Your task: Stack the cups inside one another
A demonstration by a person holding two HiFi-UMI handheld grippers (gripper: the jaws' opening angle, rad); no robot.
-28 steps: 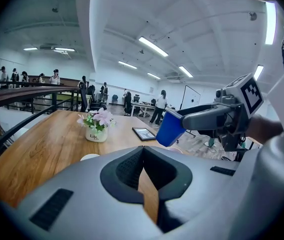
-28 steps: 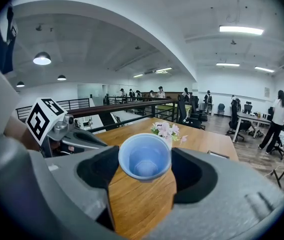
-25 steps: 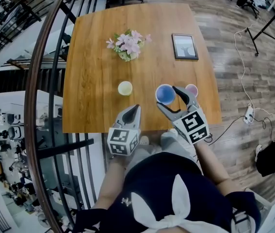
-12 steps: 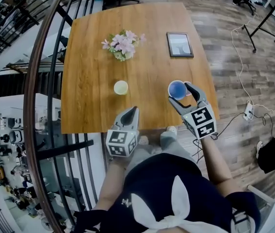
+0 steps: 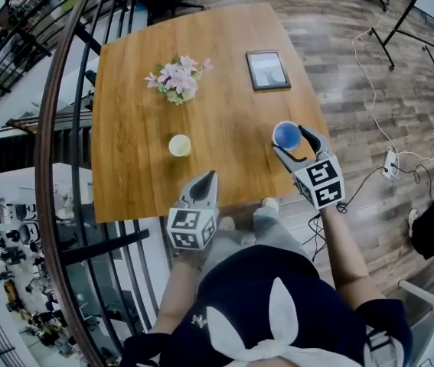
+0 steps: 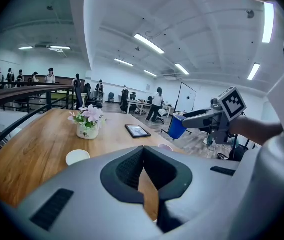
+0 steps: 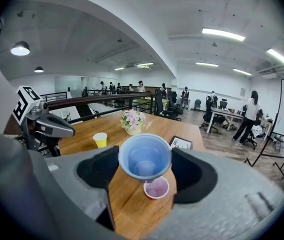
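Right gripper (image 5: 295,145), jaws pinching the blue cup (image 7: 145,156), has carried it from beside the pink cup (image 7: 156,188) to just above it, near the right edge of the table (image 5: 136,90). Left gripper (image 5: 210,177), jaws pressed together on nothing, stays at the near edge. The yellow cup (image 5: 179,145) stands well apart.

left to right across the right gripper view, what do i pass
left tongs → yellow cup → flowers → picture frame; the blue cup overlaps the flowers, so it is left out.
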